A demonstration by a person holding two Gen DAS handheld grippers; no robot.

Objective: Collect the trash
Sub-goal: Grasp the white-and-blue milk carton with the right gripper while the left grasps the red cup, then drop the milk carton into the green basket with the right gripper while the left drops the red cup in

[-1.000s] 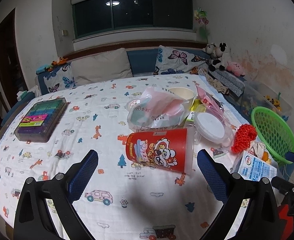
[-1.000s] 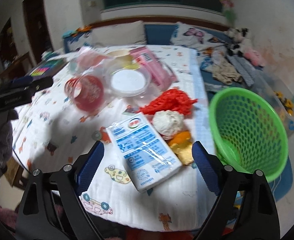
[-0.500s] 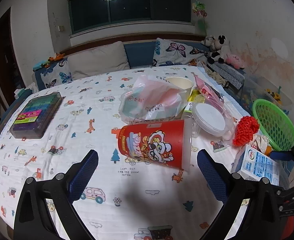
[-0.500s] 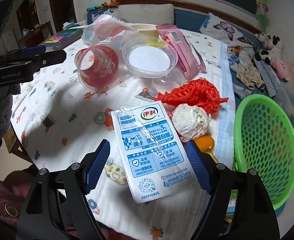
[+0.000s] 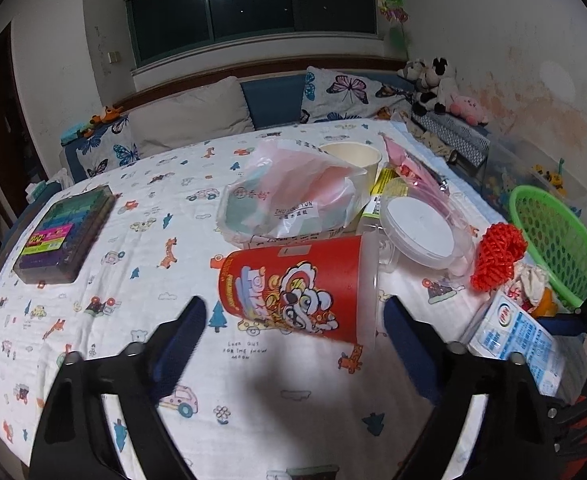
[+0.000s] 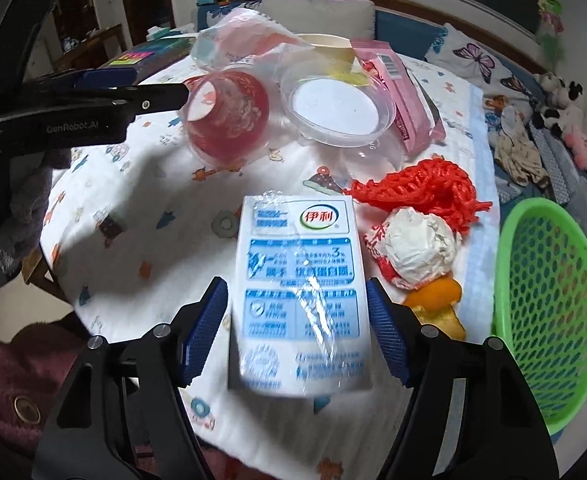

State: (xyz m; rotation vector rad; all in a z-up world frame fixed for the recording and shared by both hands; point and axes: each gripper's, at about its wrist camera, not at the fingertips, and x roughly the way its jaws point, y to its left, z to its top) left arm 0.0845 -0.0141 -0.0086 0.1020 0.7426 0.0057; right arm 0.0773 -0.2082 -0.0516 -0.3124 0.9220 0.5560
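We see the white cartoon-print cloth-covered table (image 5: 141, 240) crowded along its right edge, while its left half lies mostly bare apart from a dark tray of coloured blocks (image 5: 67, 236) near the left edge. A green plastic mesh basket (image 6: 549, 312) sits off the right edge, just beside the litter.

Our right gripper (image 6: 297, 328) straddles the blue-and-white flat milk carton (image 6: 299, 300), which lies at the near right corner with its long axis running from the near edge toward the far one, logo end away from us. The jaws have just been closing; the carton is between them, yet narrow gaps show at both pads, so nothing is gripped.

Our left gripper (image 5: 295, 320) hangs wide apart before the red printed plastic cup (image 5: 293, 284), which lies on its side mid-table, long axis crosswise, mouth toward the right edge. Those jaws have also just been closing and hold nothing.

A red plastic net (image 6: 425, 188), a crumpled white paper ball (image 6: 417, 248) and orange peel (image 6: 437, 304) lie between carton and basket.
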